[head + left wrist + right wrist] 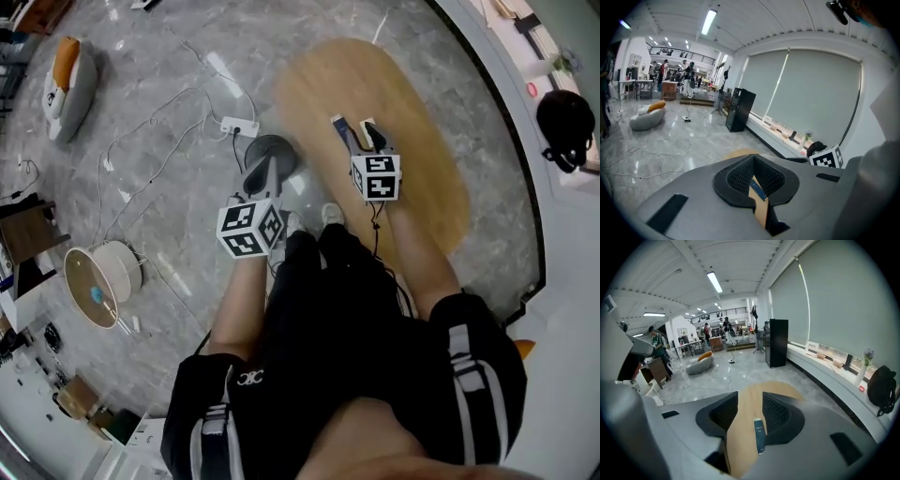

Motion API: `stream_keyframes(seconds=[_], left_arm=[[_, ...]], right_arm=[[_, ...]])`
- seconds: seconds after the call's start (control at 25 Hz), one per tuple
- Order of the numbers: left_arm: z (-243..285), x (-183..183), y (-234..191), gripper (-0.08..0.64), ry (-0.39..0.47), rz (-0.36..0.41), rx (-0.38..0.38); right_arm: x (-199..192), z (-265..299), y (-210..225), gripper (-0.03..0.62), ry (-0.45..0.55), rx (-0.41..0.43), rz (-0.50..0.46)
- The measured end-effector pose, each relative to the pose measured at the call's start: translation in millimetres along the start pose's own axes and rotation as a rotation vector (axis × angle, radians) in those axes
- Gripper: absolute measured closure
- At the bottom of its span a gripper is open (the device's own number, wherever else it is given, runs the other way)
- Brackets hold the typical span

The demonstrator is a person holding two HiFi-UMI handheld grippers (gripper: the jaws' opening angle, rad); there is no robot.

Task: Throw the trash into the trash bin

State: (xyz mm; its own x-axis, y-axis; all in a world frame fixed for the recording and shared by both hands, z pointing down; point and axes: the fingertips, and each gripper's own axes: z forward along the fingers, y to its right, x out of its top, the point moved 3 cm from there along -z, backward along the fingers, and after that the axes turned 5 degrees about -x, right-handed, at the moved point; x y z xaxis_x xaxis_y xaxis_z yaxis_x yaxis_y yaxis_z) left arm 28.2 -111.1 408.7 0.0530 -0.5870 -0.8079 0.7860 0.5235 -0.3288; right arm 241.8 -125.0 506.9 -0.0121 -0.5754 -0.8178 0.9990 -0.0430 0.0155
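Note:
A slim dark-blue packet [760, 434] with a white end lies on the oval wooden table [412, 141]. My right gripper [750, 401] hangs over the table with its jaws apart. The packet lies in the gap close to the right pad, and neither pad presses on it. In the head view the right gripper [358, 133] is at the table's left part, with the packet [342, 131] beside it. My left gripper [261, 173] is at the table's left edge. Its fingertips meet in the left gripper view [752, 158], and the packet [758, 188] shows below them.
A dark round thing [272, 148] sits on the floor by the table's left edge; I cannot tell what it is. A white power strip [239, 125] with cables, a round white fan [98, 281] and a grey beanbag [67, 84] lie left. A black backpack [565, 122] rests on the sill.

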Motion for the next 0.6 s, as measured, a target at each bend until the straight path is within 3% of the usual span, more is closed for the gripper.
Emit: stream_keyframes(seconds=[0.6], left_arm=[[77.2, -99.7, -48.5, 0.548, -0.158, -0.079, 0.090]], right_arm=[[-171.7, 168.0, 19.1, 0.431, -0.367, 0.076, -0.118]])
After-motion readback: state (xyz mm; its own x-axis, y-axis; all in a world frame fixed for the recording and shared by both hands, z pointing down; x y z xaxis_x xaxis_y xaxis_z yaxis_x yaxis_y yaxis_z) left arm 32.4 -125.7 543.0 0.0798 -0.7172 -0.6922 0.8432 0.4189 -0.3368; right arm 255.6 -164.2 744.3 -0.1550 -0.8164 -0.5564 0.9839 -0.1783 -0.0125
